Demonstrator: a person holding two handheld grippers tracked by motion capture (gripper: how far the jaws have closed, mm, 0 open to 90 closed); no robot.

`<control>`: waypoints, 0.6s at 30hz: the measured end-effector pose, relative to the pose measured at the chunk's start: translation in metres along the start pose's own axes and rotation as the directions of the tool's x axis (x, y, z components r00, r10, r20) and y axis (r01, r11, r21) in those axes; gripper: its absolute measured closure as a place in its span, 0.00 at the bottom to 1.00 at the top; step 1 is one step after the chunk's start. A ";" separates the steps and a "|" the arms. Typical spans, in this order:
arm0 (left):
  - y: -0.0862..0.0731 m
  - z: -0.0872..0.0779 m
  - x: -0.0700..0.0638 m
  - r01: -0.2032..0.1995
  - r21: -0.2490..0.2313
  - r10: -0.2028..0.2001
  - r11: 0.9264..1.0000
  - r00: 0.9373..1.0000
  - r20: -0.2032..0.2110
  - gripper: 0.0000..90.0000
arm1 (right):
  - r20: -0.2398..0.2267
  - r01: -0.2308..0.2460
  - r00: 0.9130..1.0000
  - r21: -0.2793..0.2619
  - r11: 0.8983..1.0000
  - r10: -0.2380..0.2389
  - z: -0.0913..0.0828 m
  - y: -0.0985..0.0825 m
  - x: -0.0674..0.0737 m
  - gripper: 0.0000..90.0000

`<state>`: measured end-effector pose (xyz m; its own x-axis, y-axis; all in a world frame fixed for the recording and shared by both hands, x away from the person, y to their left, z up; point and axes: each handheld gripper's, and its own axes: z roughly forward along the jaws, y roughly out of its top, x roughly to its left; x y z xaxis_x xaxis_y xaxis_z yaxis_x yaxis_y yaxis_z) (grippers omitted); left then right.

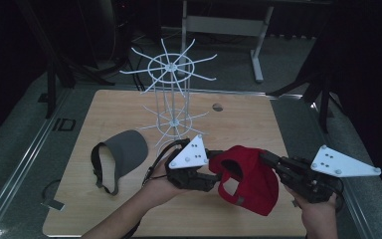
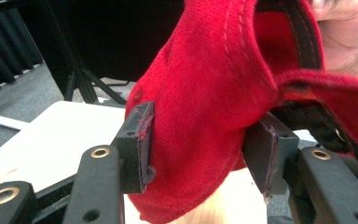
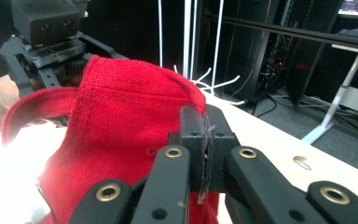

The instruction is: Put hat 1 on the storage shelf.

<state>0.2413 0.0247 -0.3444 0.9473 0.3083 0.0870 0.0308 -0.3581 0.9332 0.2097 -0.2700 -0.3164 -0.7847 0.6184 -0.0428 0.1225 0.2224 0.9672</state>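
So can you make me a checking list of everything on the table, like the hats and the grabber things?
Surface: light wooden table, with a small dark hole near its far edge.
Job's things: red cap, held up between both grippers.
Clutter: grey visor lying flat at the left; white wire rack standing at the back.
Grippers: left gripper has its jaws apart with cap cloth between them, whether the pads press is unclear; right gripper is shut on the cap's cloth.
Cables: black cable loops by the left hand.
Surroundings: dark room, grey floor, white desk legs behind.
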 end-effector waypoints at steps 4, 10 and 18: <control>-0.005 -0.006 -0.002 0.003 -0.015 -0.003 1.000 1.000 -0.029 0.50 | 0.008 -0.007 1.000 0.001 1.000 0.007 -0.001 -0.001 -0.002 0.99; -0.014 -0.017 -0.004 0.023 -0.046 -0.026 0.999 0.997 -0.075 0.49 | 0.015 -0.008 1.000 -0.007 1.000 0.008 -0.003 0.000 -0.002 0.99; -0.026 -0.029 0.003 0.065 -0.049 -0.071 0.997 0.991 -0.113 0.49 | 0.044 -0.013 0.999 -0.023 1.000 0.014 -0.010 0.004 -0.006 0.99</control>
<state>0.2338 0.0601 -0.3588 0.9006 0.4306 0.0598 0.0771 -0.2936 0.9528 0.2090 -0.2807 -0.3096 -0.7552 0.6542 -0.0402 0.1191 0.1973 0.9731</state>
